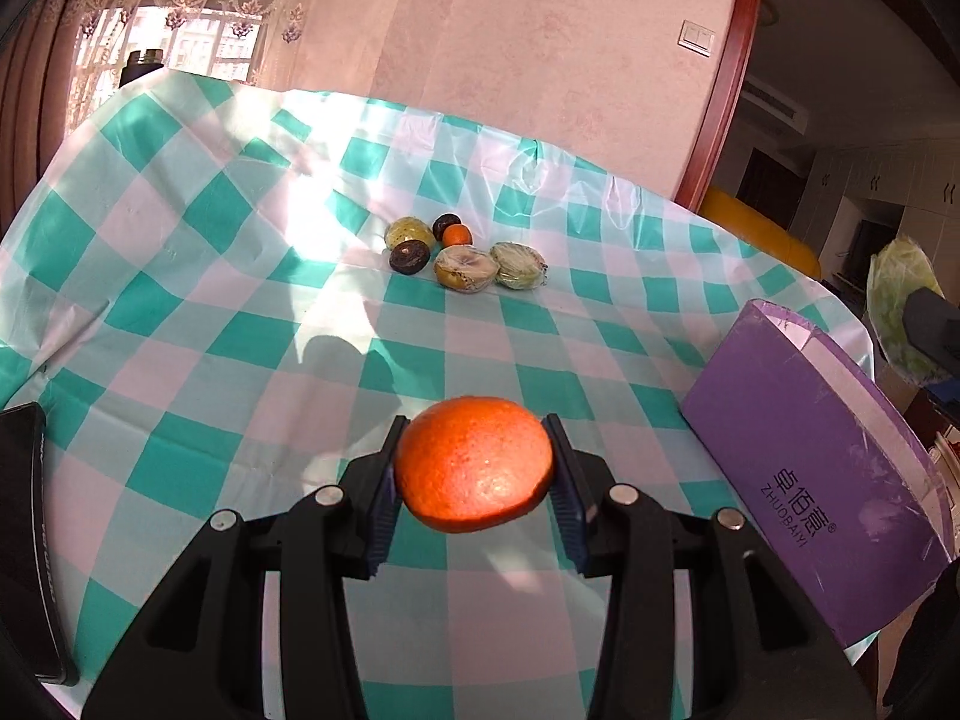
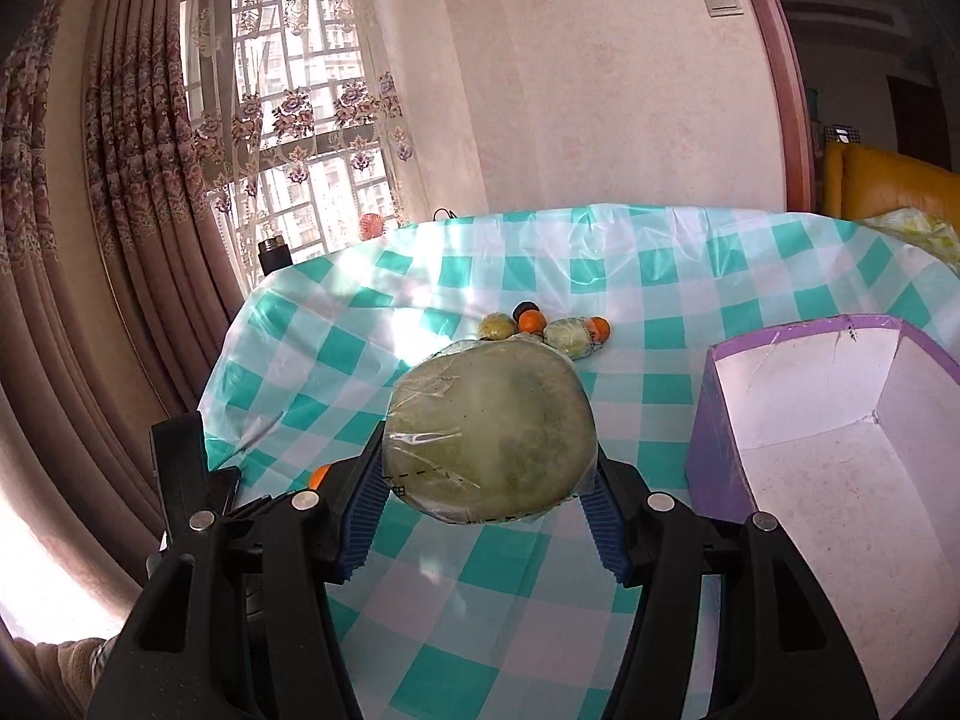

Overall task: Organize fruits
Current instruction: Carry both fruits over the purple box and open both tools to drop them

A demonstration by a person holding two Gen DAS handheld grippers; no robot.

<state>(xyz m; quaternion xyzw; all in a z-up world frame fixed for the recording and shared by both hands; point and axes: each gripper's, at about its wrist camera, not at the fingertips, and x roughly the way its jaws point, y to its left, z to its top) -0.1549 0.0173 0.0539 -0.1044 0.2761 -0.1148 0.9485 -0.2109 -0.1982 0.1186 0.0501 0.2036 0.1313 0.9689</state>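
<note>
My left gripper [image 1: 474, 468] is shut on an orange [image 1: 473, 462], lifted above the checked tablecloth [image 1: 198, 324]. My right gripper [image 2: 489, 438] is shut on a large greenish fruit half wrapped in clear film [image 2: 489, 432], cut face toward the camera, also off the table. A cluster of several fruits [image 1: 462, 252] lies further back on the cloth: wrapped halves, dark round ones and a small orange. The same fruit cluster [image 2: 543, 327] shows behind the wrapped half in the right wrist view. The purple box [image 2: 840, 420] stands to the right, its white inside showing bare.
The purple box [image 1: 828, 480] sits at the table's right edge in the left wrist view. A dark flat object [image 1: 24, 540] lies at the left edge. A black bottle [image 2: 273, 255] stands at the far left corner by the curtain. A yellow sofa [image 2: 888, 186] is beyond the table.
</note>
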